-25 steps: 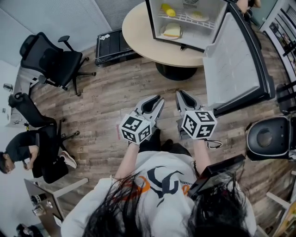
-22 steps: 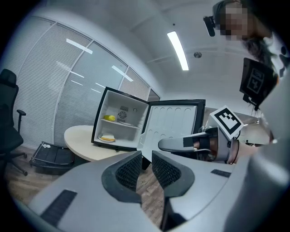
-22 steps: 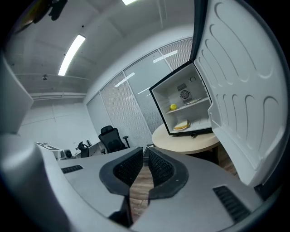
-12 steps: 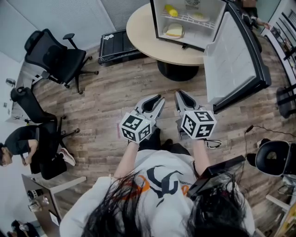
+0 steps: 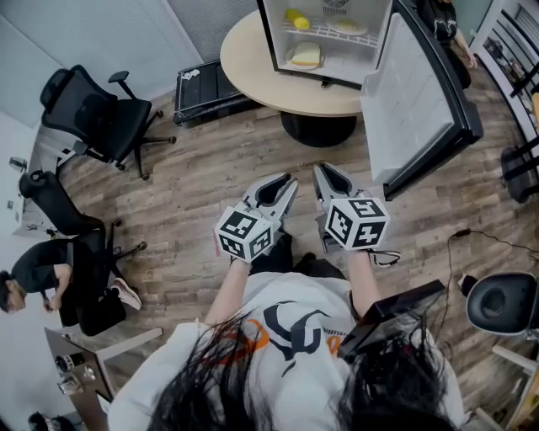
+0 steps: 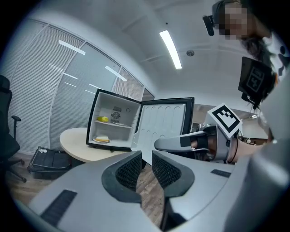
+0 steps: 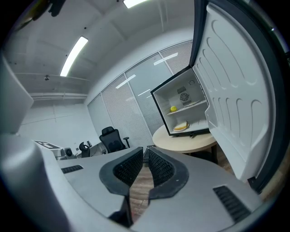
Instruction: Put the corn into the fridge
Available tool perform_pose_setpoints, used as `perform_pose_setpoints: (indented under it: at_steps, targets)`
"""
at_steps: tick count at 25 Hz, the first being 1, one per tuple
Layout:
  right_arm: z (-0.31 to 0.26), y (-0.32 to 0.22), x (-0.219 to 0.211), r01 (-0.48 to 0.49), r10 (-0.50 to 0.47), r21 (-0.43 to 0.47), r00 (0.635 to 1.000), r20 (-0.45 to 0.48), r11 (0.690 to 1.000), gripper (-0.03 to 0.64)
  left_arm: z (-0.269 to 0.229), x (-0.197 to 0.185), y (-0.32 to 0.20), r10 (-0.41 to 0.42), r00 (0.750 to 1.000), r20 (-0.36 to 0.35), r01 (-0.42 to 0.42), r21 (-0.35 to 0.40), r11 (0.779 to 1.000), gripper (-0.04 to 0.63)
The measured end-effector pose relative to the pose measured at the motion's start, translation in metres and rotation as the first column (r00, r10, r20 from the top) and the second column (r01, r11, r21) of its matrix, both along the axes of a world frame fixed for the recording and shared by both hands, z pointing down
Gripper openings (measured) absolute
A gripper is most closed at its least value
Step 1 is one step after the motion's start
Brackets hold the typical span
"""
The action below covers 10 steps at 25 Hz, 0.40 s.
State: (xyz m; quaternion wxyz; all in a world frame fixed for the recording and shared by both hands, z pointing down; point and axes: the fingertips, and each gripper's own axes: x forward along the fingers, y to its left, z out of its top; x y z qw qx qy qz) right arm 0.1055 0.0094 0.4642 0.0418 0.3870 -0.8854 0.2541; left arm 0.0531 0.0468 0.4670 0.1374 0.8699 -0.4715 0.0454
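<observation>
left gripper (image 5: 289, 180) and right gripper (image 5: 321, 170) are held side by side on outstretched forearms, pointed slightly downward toward the far fridge (image 5: 354, 59), whose door is swung open to the right. both pairs of jaws are closed, with nothing gripped. corn (image 5: 296, 17) is seen on the fridge's upper shelf, well apart from both.

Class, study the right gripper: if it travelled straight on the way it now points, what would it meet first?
Most likely the pedestal under the table: the right gripper, shut and empty, aims slightly downward at it over the floor. Depth is unclear, so the floor could come first.
</observation>
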Motion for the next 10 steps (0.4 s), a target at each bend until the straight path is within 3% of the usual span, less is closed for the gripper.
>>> perform_pose_setpoints:
  at_steps: [10]
  targets:
    - [0.0055, -0.0029, -0.0016, -0.006, 0.007, -0.031, 1.000, 0.025, 0.999, 0.048, 0.0016, 0.0054, -0.0043, 0.035, 0.999, 0.017, -0.035, -0.008, 0.999, 0.075]
